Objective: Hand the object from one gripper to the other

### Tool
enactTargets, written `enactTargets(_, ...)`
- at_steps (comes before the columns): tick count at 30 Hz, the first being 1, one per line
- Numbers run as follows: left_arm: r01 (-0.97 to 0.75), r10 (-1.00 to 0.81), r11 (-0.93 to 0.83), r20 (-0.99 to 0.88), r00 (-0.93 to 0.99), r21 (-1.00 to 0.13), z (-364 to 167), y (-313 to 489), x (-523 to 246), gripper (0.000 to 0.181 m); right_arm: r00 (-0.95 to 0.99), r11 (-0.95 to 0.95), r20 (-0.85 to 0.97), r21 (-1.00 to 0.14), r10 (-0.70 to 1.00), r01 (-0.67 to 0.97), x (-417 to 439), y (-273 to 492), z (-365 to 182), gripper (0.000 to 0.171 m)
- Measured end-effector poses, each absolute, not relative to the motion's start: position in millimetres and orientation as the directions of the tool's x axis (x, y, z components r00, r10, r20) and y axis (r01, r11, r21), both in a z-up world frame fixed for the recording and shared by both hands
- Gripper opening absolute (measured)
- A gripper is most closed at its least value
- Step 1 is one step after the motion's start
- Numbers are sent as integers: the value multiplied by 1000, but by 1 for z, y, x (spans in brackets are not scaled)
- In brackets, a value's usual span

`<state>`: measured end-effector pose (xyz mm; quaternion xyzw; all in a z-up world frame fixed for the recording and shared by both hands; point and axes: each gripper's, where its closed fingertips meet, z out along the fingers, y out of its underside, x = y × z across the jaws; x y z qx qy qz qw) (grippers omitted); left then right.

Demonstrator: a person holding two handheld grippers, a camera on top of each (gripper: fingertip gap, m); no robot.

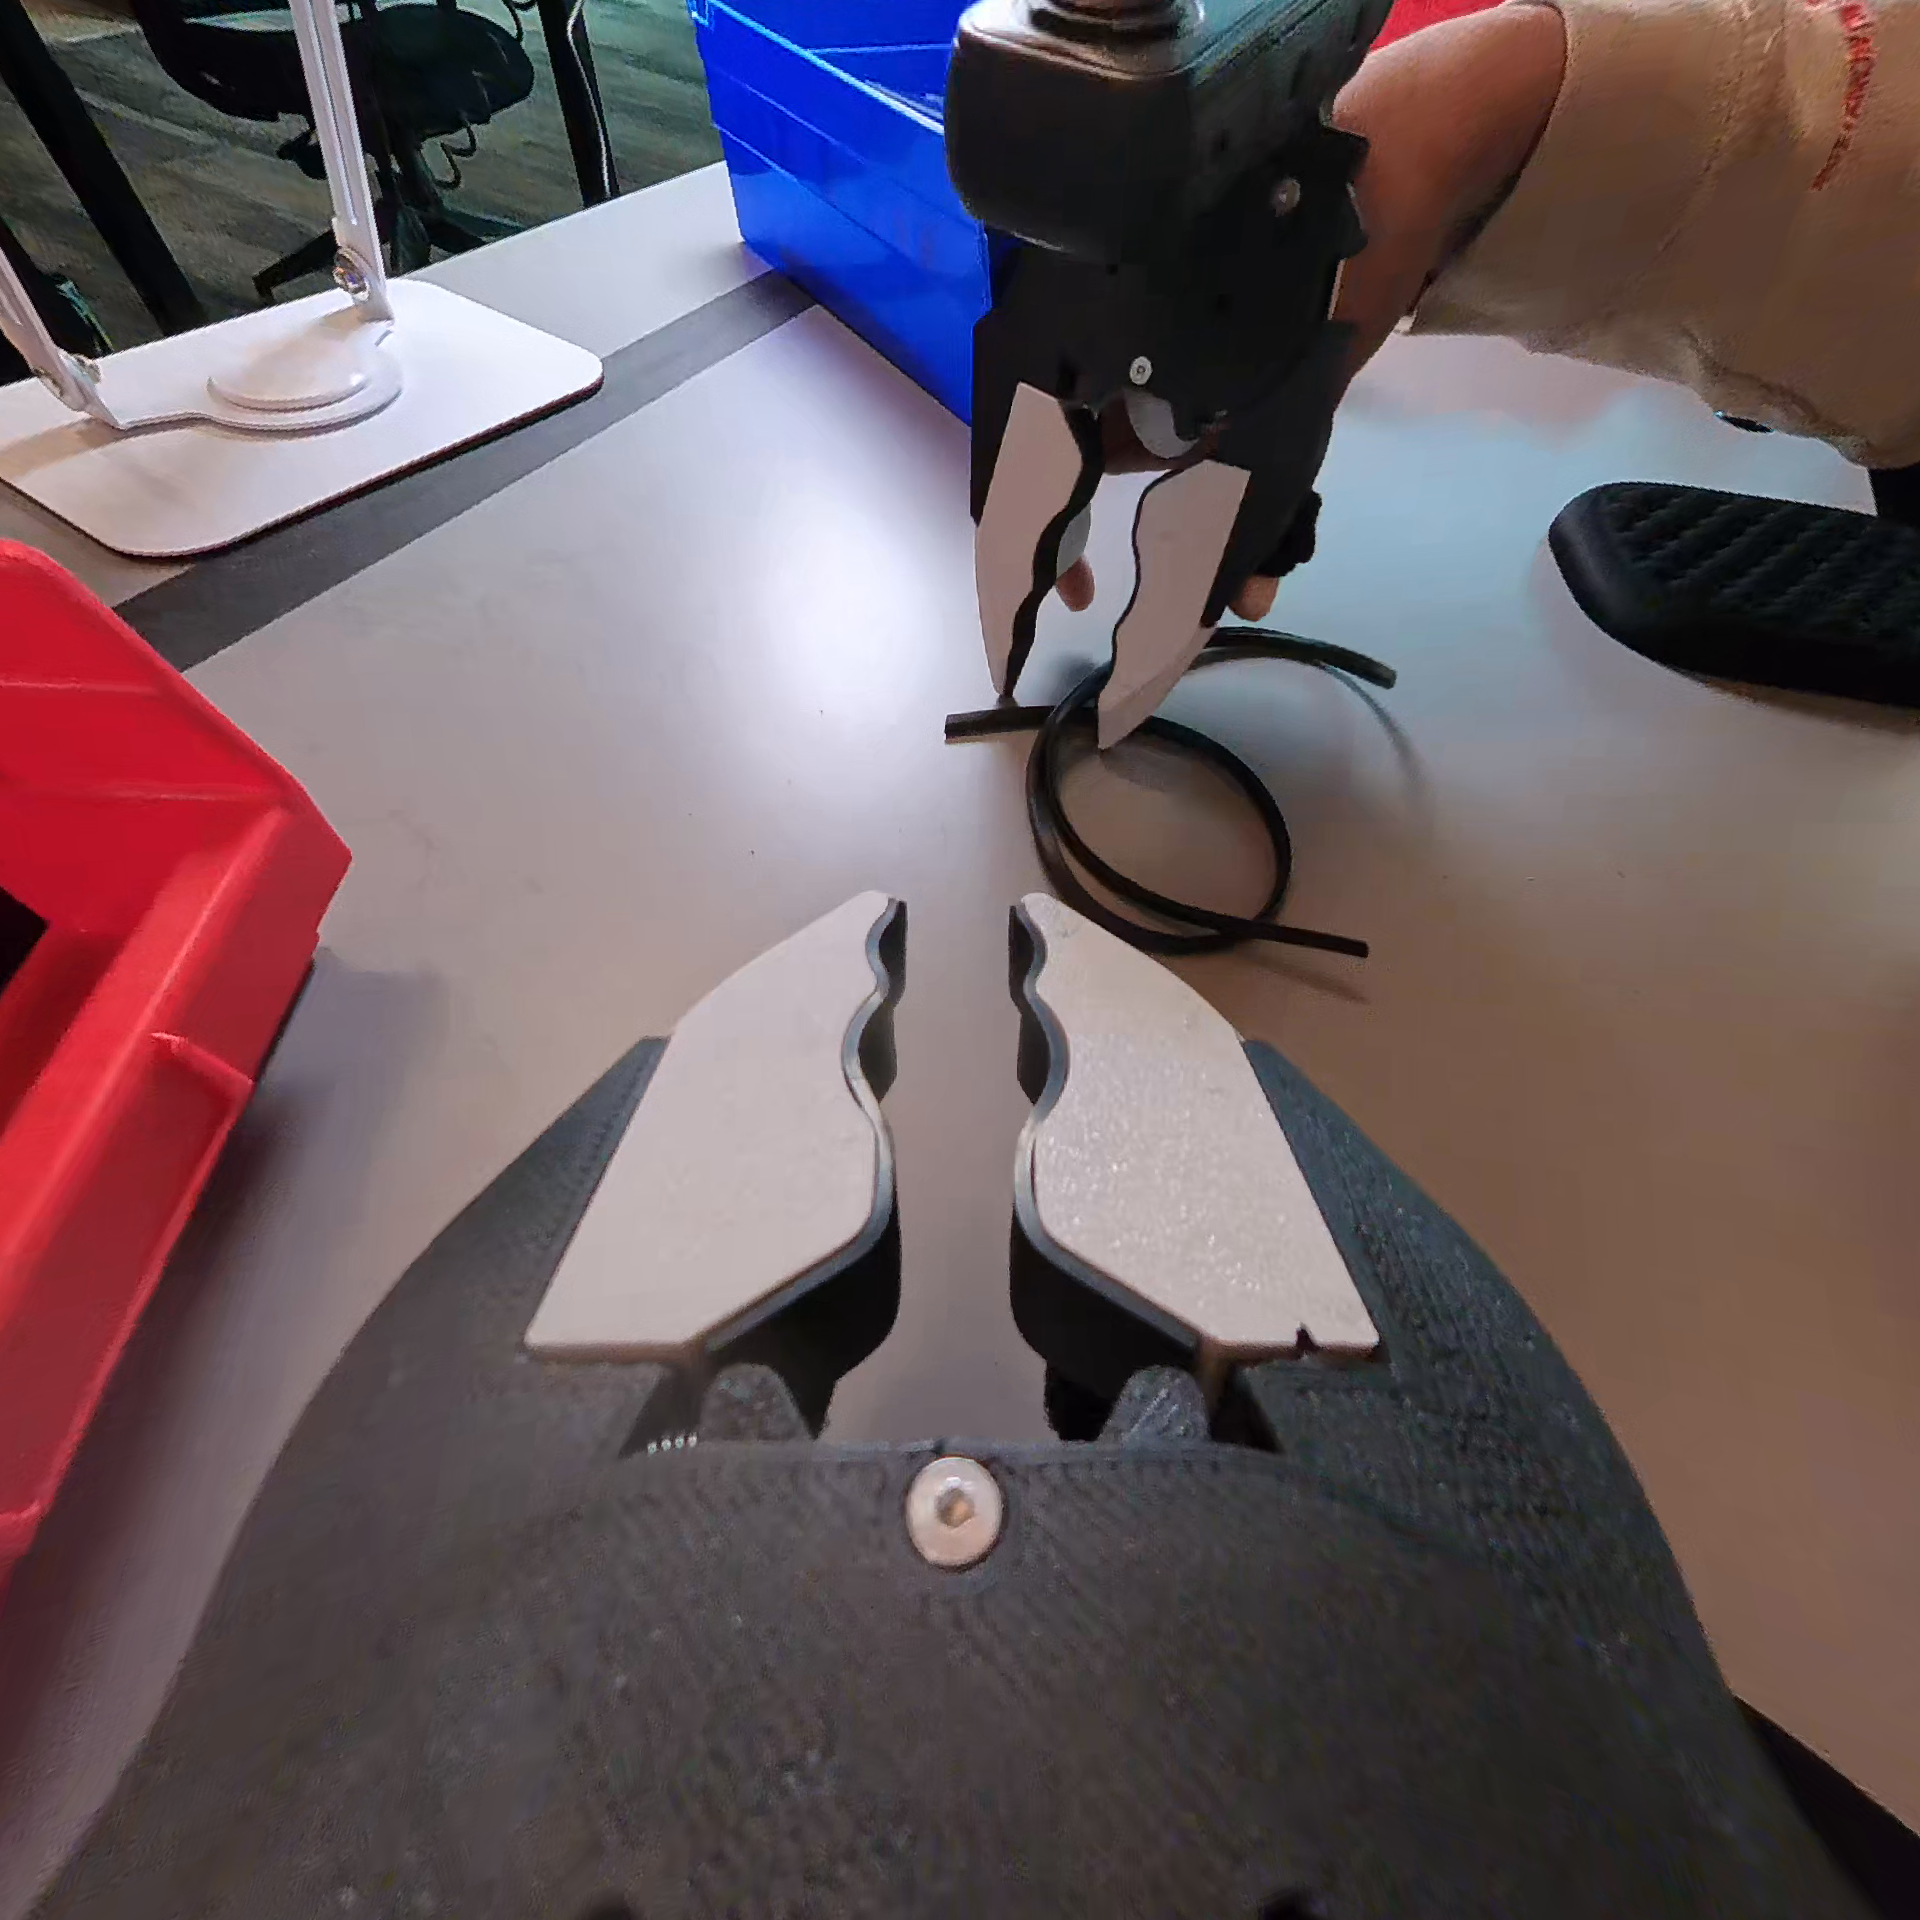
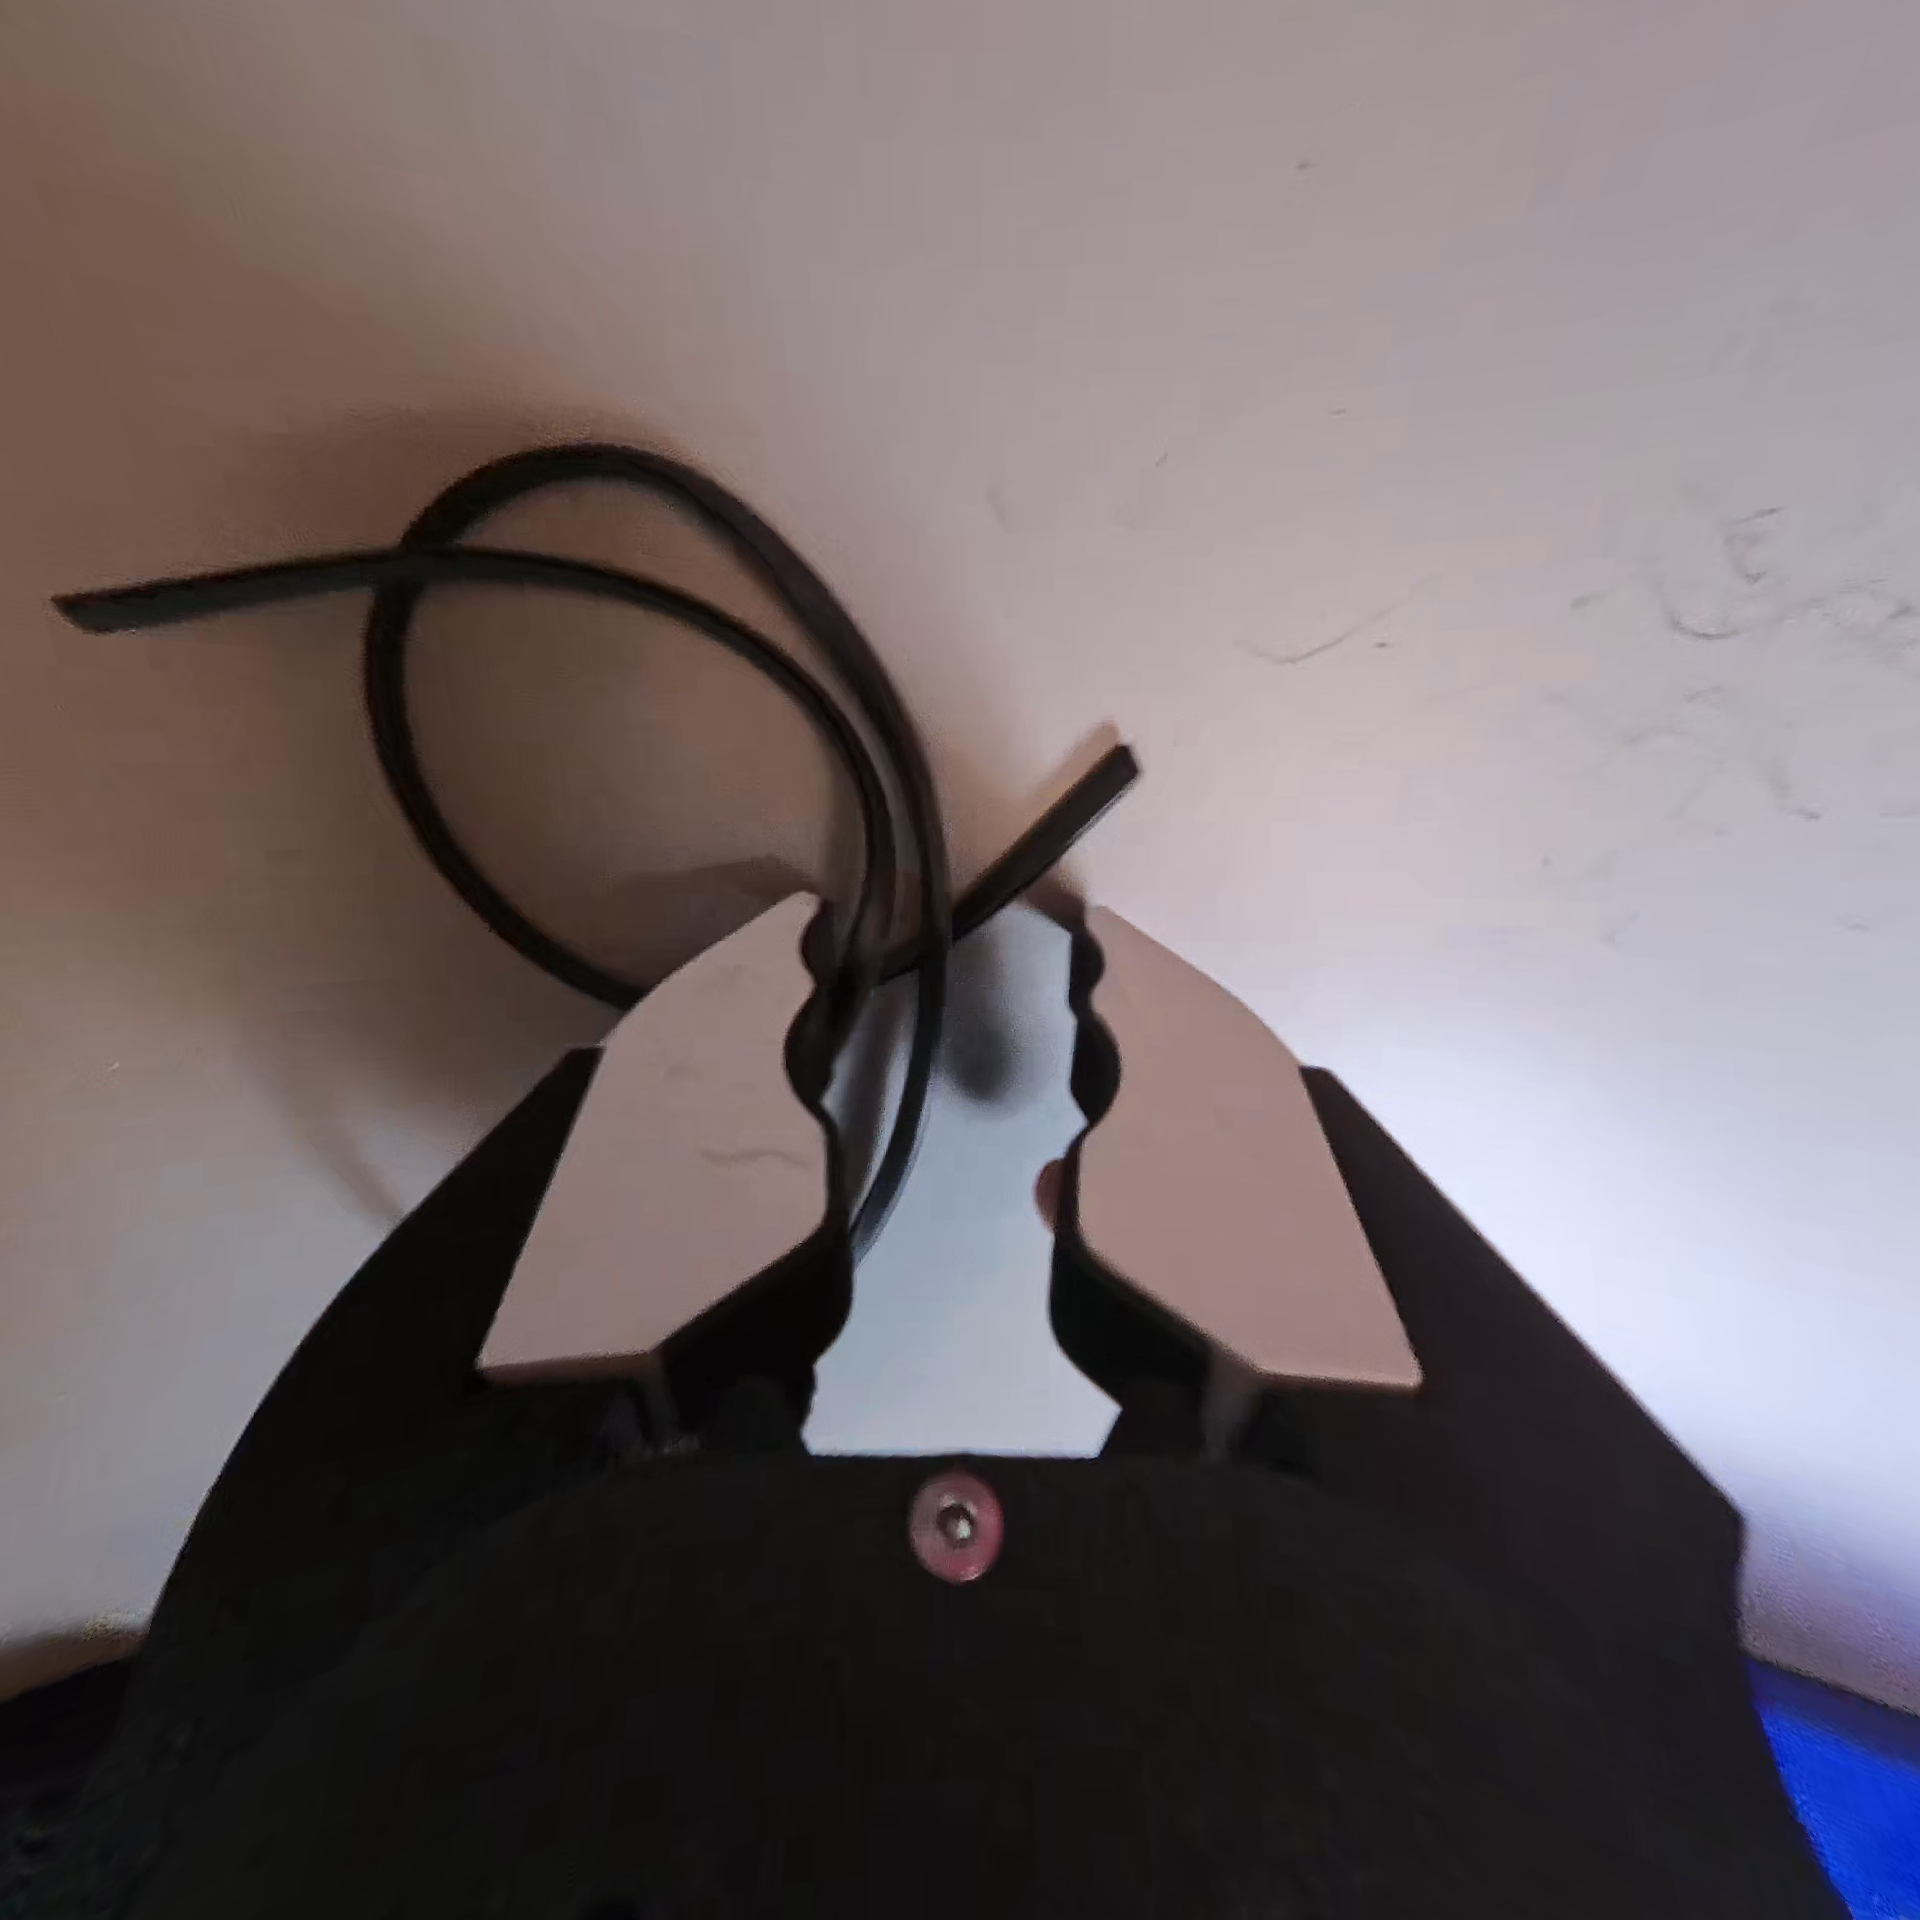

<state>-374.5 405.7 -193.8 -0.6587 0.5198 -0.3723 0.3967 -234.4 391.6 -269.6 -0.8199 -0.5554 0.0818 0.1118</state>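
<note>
A black flat rubber strip [image 1: 1273, 862] lies coiled in a loop on the grey table [image 1: 623, 675]. My right gripper [image 1: 1055, 717], held by a hand in a light sleeve, points down with its tips on the table at the coil's far edge. In the right wrist view the right gripper [image 2: 948, 914] is open, and strands of the strip [image 2: 603, 457] pass between its fingers, close to the left one. My left gripper [image 1: 956, 914] is open and empty, low over the table, just short of the coil.
A red bin [image 1: 125, 935] stands close on the left. A blue bin [image 1: 852, 187] stands at the back behind the right gripper. A white stand base [image 1: 312, 416] sits at the back left. A black textured pad [image 1: 1745, 592] lies at the right. Left tips to right tips: about 15 centimetres. The white stand base [image 1: 312, 416] sits 30 centimetres or so from the ends of my right fingers.
</note>
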Motion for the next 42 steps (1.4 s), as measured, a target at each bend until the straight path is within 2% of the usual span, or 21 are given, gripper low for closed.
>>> enactTargets(3,-382,-980,-141,75,182,-913,-194,406,-376,17,360,-349,-5,-264,933,899,-235,392,-270,25)
enactTargets(5,-375,-979,-136,68,190,-917,-193,408,-377,16,351,-336,8,-267,936,903,-240,389,-270,6)
enactTargets(9,-339,-975,-137,66,214,-931,-188,411,-380,15,339,-311,81,-245,937,918,-233,388,-268,5)
enactTargets(15,-236,-959,-110,41,281,-965,-167,420,-386,19,467,-358,184,-427,865,831,-200,391,-197,5)
enactTargets(19,-173,-939,-88,23,342,-981,-157,429,-392,22,616,-403,306,-537,726,741,-141,402,-121,4)
enactTargets(22,-140,-926,-75,17,378,-987,-151,435,-396,23,710,-445,413,-571,569,689,-80,414,-73,4)
enactTargets(29,-122,-914,-71,15,406,-990,-150,439,-398,23,787,-500,593,-637,168,587,55,457,-10,5)
enactTargets(33,-136,-910,-68,6,415,-988,-153,440,-398,23,788,-502,616,-682,-2,532,104,476,2,5)
enactTargets(35,-138,-909,-72,8,418,-988,-155,441,-398,23,769,-539,637,-664,-44,519,124,483,-6,5)
enactTargets(42,-148,-909,-81,12,417,-986,-160,442,-397,23,805,-688,593,-581,8,435,159,500,-101,5)
